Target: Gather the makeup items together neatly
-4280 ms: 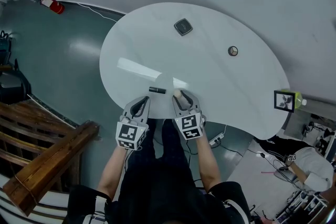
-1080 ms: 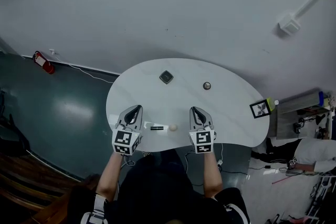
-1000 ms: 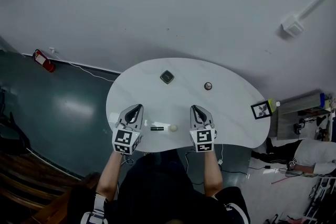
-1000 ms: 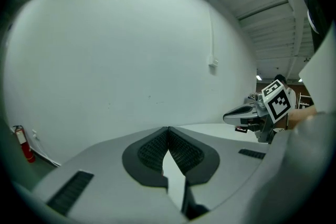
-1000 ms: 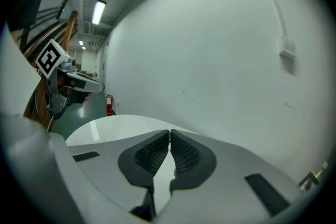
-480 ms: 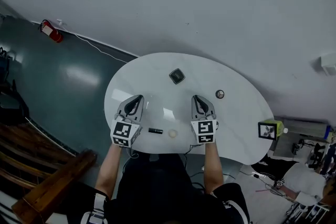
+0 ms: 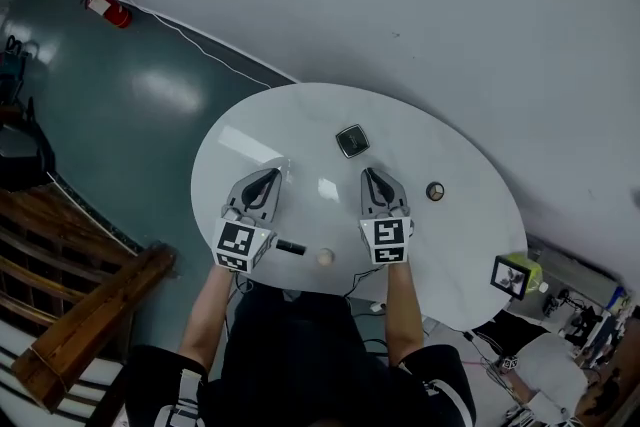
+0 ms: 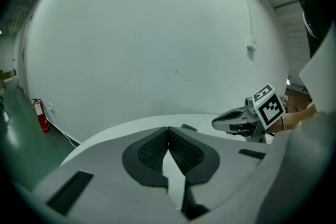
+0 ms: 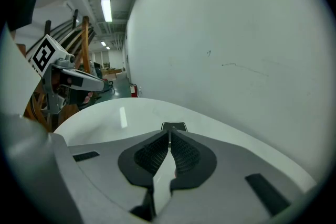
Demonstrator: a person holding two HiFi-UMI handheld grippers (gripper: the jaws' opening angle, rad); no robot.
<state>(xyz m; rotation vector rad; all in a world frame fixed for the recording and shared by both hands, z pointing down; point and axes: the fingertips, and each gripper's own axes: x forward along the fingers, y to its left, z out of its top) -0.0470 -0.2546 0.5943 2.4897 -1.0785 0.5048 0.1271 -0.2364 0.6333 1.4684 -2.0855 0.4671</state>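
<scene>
Head view gives me what neither gripper view does: the black tube point(image 7: 290, 247) and cream ball point(image 7: 325, 257) lie side by side at the white table's point(image 7: 228, 160) near edge, between the back ends of my left gripper point(image 7: 272, 175) and right gripper point(image 7: 369, 175) and behind their tips, with the round pot point(image 7: 435, 191) apart to the right. Right gripper view puts the square compact point(image 9: 174, 126) just past that gripper's tips with nothing between, whereas the left gripper view shows only its edge over the jaw. Both pairs of jaws are closed together on nothing; a fire extinguisher point(image 7: 105, 5) stands by the wall.
</scene>
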